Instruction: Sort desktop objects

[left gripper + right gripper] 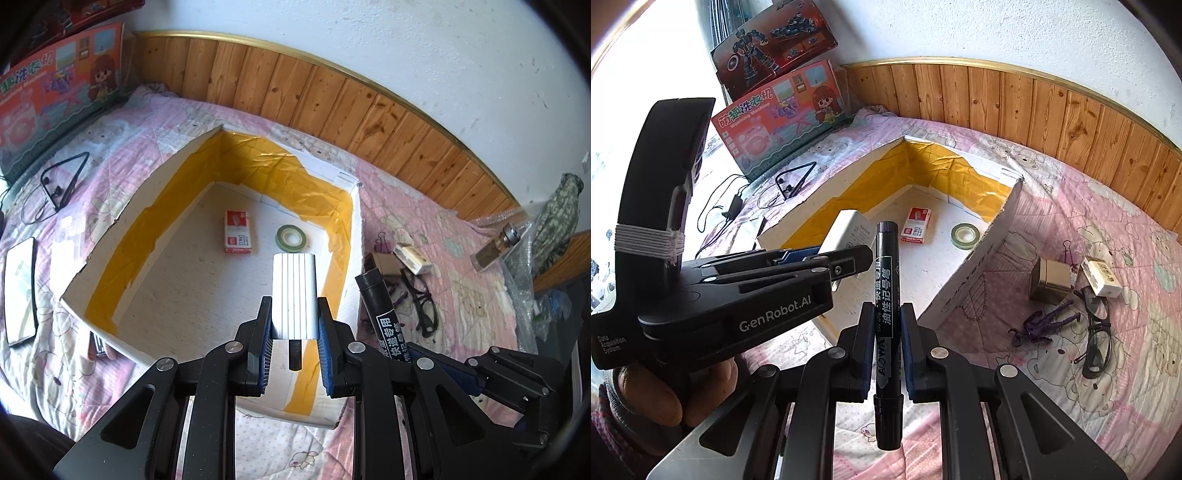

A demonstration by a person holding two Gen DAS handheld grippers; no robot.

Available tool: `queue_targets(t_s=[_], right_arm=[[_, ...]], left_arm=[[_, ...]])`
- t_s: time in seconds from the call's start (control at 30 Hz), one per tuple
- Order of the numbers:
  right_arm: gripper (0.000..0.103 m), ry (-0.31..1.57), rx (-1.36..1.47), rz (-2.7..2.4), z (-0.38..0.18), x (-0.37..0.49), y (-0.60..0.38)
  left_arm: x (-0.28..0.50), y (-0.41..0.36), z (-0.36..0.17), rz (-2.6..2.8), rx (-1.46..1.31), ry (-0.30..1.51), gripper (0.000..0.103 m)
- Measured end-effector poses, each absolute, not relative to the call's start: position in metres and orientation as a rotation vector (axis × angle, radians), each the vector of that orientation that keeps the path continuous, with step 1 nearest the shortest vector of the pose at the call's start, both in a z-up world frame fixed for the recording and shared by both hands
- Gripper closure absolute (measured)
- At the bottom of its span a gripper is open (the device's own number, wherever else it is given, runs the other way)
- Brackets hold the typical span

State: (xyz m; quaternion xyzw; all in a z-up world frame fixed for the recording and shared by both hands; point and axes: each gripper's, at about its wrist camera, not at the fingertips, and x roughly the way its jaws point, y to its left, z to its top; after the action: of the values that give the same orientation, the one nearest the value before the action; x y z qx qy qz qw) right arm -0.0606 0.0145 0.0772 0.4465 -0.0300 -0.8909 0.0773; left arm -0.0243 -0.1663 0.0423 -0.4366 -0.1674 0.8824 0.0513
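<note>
left gripper (849, 254) body reads "GenRobot.AI" plus small "Data Acquisition System"; black marker (887, 306) reads "AOWA" and "油性记号笔", with "快递专用" in the left wrist view; pink toy box (786, 122) reads "萌趣洗衣机 / Washing Machine".

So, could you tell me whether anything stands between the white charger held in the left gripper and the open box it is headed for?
Nothing visible does. The white ribbed plug charger sits clamped in the left gripper above the open yellow-taped white box, whose floor holds only a red-and-white staple box and a green tape roll, both farther in.
</note>
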Motion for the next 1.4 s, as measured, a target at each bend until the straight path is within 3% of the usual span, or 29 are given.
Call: queue_targets(t_s=[1.4], right_arm=[[0.088,-0.086,1.447,-2.628,0.058,-0.162,0.010]], left_arm=[[-0.108,-0.217,0.023,2.666,-1.524,-0.459,0.081]])
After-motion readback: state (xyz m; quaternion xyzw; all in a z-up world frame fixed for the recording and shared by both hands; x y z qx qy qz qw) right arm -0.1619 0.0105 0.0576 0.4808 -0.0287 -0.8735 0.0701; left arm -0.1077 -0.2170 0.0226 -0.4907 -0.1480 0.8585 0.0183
